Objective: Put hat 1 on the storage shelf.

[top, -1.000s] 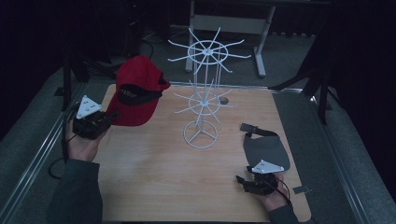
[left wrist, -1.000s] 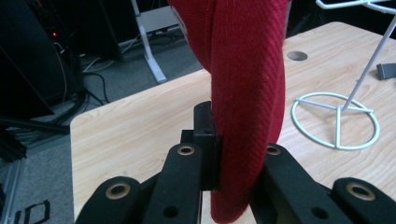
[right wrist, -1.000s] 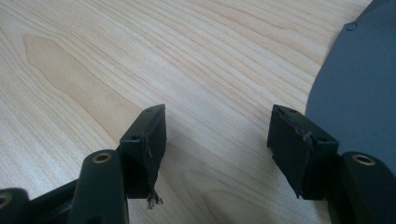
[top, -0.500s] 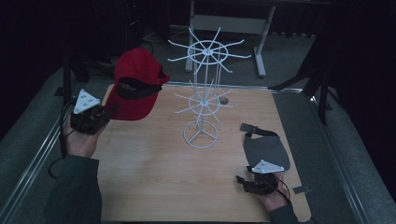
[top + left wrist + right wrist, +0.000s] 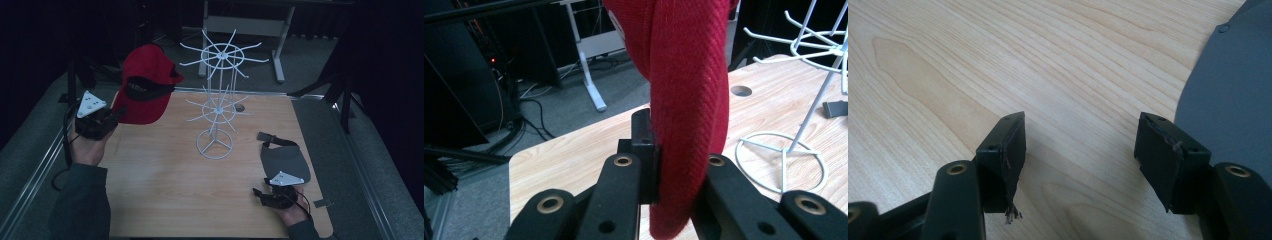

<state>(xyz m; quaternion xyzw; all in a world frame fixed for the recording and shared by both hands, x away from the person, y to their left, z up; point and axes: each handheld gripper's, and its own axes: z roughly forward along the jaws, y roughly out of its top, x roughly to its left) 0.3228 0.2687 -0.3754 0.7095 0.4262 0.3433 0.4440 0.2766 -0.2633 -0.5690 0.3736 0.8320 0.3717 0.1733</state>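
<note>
A red cap (image 5: 147, 85) with a black band hangs in the air over the table's left rear corner. My left gripper (image 5: 116, 116) is shut on its brim. In the left gripper view the red fabric (image 5: 689, 100) stands pinched between the two black jaws of that gripper (image 5: 674, 165). A white wire rack (image 5: 217, 100) with two tiers of spokes stands mid-table, to the right of the cap. My right gripper (image 5: 260, 194) rests low at the front right, jaws open and empty (image 5: 1080, 145), beside a flat grey cap (image 5: 285, 160).
The wooden table (image 5: 165, 190) has a small round hole (image 5: 240, 107) behind the rack. The grey cap's black strap (image 5: 267, 137) lies toward the rack's ring base (image 5: 781, 160). Dark padded floor and a metal desk frame (image 5: 245, 25) lie beyond the table.
My left hand has lifted the red cap slightly higher and a little toward the back. The right gripper has stayed still.
</note>
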